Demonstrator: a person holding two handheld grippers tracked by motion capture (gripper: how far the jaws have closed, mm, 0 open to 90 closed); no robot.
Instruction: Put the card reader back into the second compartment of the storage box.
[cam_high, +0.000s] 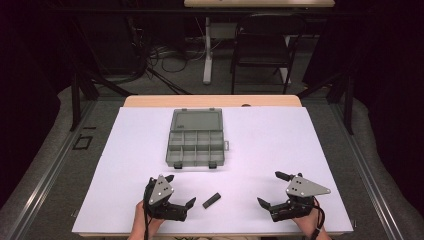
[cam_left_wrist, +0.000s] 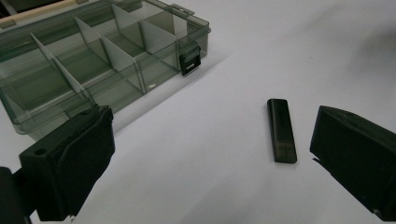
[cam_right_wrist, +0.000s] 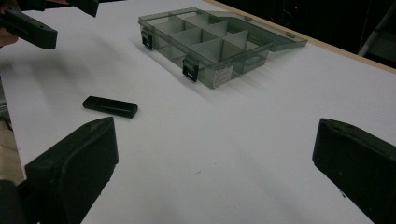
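Observation:
A small black stick-shaped block (cam_high: 211, 200) (cam_left_wrist: 281, 130) (cam_right_wrist: 110, 107) lies flat on the white table sheet (cam_high: 260, 140) near the front edge. A clear grey compartment box (cam_high: 196, 138) (cam_left_wrist: 100, 56) (cam_right_wrist: 215, 39) stands open behind it, lid folded back, its cells looking empty. My left gripper (cam_high: 180, 191) (cam_left_wrist: 210, 154) is open just left of the block, nothing between its jaws. My right gripper (cam_high: 272, 189) (cam_right_wrist: 215, 158) is open at the front right, well apart from the block. The left gripper's jaws (cam_right_wrist: 32, 18) also appear at the top left of the right gripper view.
The wooden table edge (cam_high: 210, 100) runs behind the white sheet. Beyond it stand a black folding chair (cam_high: 262, 47) and a white table leg (cam_high: 207, 50) with cables on the floor. Bare white sheet surrounds the box on all sides.

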